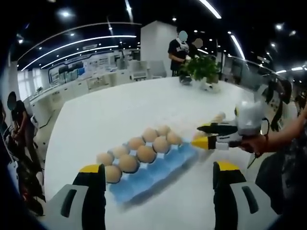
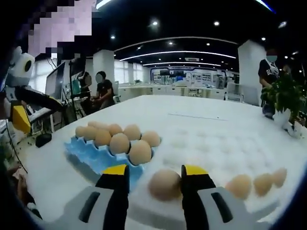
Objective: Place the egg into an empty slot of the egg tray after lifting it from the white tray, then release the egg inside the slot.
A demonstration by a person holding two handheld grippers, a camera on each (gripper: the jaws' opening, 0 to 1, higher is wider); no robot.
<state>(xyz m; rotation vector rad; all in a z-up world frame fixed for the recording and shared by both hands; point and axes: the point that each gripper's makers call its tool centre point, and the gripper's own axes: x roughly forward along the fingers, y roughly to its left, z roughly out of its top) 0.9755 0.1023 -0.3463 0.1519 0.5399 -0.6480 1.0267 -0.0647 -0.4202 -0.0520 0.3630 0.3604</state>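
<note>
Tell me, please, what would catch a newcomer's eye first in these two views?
Probably the blue egg tray, bright against the white table and carrying tan eggs. Next comes the single egg sitting between the right gripper's yellow-tipped jaws, on the white tray; whether the jaws touch it is unclear. In the left gripper view, the left gripper stands open, facing the egg tray.

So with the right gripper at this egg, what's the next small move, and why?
Probably close the right gripper on the egg and lift it. The jaws stand on either side of the egg, which lies on the white tray, and a small gap shows on each side, so it doesn't look gripped yet. The blue egg tray beside it has open slots at its near edge.
</note>
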